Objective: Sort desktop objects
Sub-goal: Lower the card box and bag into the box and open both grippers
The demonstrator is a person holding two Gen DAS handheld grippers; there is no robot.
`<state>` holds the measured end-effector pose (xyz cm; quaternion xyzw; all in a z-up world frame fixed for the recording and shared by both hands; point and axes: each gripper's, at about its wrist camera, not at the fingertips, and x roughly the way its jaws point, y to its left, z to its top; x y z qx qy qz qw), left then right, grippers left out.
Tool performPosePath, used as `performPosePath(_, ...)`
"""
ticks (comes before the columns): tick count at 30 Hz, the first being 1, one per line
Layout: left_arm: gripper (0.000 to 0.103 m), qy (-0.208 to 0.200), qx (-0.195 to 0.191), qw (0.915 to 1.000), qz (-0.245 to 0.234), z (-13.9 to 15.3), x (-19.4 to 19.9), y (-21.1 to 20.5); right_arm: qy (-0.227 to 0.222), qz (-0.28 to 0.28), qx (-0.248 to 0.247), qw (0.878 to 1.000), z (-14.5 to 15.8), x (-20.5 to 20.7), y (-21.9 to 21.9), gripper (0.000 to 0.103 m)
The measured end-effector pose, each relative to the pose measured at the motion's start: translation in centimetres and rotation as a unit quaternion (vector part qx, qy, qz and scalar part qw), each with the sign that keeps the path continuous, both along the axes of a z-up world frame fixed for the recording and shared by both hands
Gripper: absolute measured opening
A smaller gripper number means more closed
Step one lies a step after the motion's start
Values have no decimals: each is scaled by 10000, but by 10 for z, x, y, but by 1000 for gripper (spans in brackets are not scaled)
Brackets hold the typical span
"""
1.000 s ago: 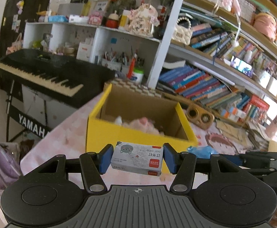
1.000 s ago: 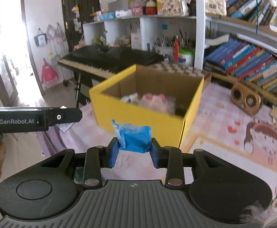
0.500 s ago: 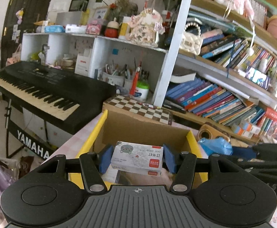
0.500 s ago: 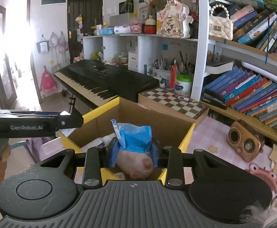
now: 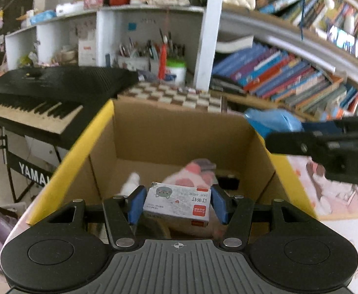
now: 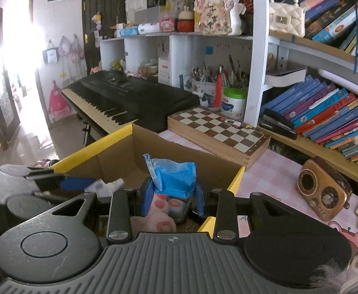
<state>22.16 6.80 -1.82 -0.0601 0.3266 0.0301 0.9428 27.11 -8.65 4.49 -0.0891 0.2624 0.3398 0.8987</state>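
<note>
My left gripper (image 5: pixel 177 205) is shut on a small white staple box (image 5: pixel 177 205) with a red label, held over the open yellow cardboard box (image 5: pixel 81 152). My right gripper (image 6: pixel 172 197) is shut on a blue plastic packet (image 6: pixel 172 178) above the same yellow box (image 6: pixel 93 147); that packet also shows in the left wrist view (image 5: pixel 272 122) over the box's right wall. A pink plush toy (image 5: pixel 196 174) and a white item (image 5: pixel 130 183) lie inside the box.
A chessboard case (image 6: pixel 218 132) lies behind the box, with a black keyboard (image 6: pixel 130 98) to its left. A brown retro radio (image 6: pixel 323 193) stands on the pink tablecloth (image 6: pixel 272 169) at the right. Shelves of books (image 6: pixel 326 112) and pen pots (image 6: pixel 203 83) line the back.
Both grippers have moved forward and down over the yellow box, each still holding its item. The left view now looks down into the box.
</note>
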Motion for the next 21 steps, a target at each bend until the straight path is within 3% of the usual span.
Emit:
performPosePath(10,57,411,389,9979,-303,-16,13,-13,193,272,-294,9990,-21,19,16,32)
performPosePath(13,64,393,410,9980,-276,-17,13,-13,238,335,-407,9983,-27,22,19,32)
performPosePath(14,66,353,452,9981,-241,-16,12,-13,249,355,-446,9981,-28,24,19,32)
performPosePath(16,80,194,548,9982,-123,-13,5,-14,255,403,-516,9975,-30,25,21,32)
performPosePath(21,88,-357,567,9977,-47,2,-24,-13,278,542,-666,9959,-34,29,22,32)
